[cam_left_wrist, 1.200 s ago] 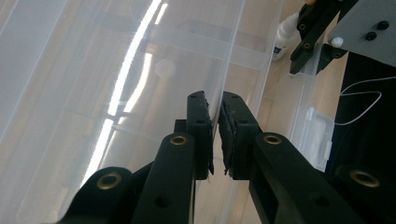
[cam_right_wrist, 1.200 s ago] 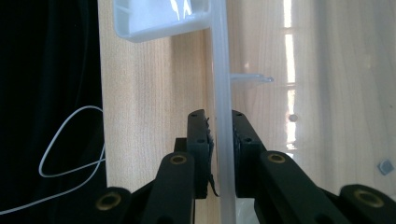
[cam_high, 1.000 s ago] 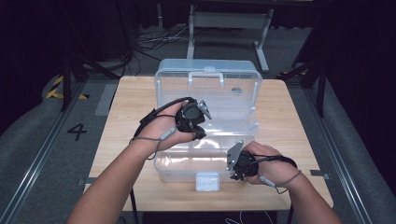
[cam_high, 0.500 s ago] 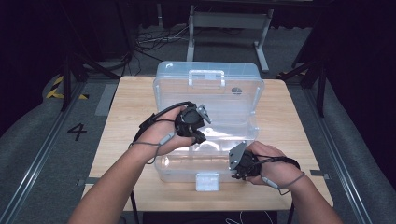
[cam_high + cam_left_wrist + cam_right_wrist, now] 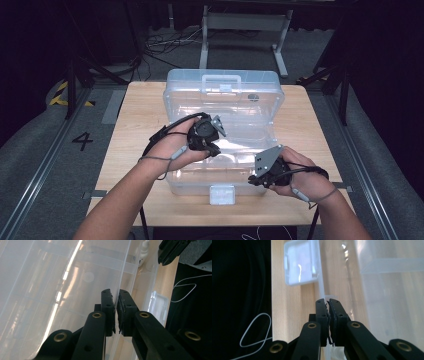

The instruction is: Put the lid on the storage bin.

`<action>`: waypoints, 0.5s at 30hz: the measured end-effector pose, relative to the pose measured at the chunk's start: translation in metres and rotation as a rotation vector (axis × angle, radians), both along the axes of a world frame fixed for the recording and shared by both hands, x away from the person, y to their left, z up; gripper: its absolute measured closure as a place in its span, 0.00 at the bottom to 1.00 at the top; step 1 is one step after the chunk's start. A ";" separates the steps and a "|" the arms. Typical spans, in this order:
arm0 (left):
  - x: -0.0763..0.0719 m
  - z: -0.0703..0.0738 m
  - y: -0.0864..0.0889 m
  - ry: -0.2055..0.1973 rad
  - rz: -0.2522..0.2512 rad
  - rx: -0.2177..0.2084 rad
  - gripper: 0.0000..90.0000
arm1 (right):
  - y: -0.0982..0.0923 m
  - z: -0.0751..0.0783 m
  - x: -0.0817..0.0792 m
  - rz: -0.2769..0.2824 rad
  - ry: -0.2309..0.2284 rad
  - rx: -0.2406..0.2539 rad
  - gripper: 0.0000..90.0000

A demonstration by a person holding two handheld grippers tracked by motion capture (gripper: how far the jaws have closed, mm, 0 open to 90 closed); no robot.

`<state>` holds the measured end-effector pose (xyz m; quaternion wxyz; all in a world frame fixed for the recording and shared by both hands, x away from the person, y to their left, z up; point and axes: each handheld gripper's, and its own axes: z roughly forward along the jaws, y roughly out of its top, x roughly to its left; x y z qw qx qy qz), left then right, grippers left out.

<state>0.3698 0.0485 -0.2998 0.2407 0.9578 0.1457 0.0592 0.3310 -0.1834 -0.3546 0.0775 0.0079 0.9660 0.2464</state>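
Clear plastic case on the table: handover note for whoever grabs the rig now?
Left tongs: shut on a thin clear wall inside the case.
Right tongs: have just closed, pinching the case's front rim, beside the latch.
Case sits open on the wooden table, lid up at the far side, handle on top.
Done: case open, both edges gripped.
Left: probably lifting or moving it; what for is unclear.

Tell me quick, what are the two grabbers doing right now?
Left gripper: closed, pinching a thin clear wall of the box.
Right gripper: jaws just closed on the box's front rim.
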 end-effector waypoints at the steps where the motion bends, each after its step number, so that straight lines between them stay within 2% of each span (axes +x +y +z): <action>1: 0.000 0.000 0.000 0.001 -0.001 0.000 0.94 | -0.001 0.002 0.000 0.001 0.007 0.018 0.97; 5: -0.001 -0.001 0.000 0.003 -0.005 0.002 0.94 | -0.006 0.008 0.000 -0.005 0.018 0.070 1.00; 11: -0.003 -0.002 0.000 0.009 -0.004 0.002 0.94 | -0.010 0.012 0.001 -0.006 0.026 0.116 1.00; 15: -0.005 -0.004 0.000 0.007 -0.004 0.002 0.94 | -0.016 0.020 0.004 -0.023 0.032 0.186 1.00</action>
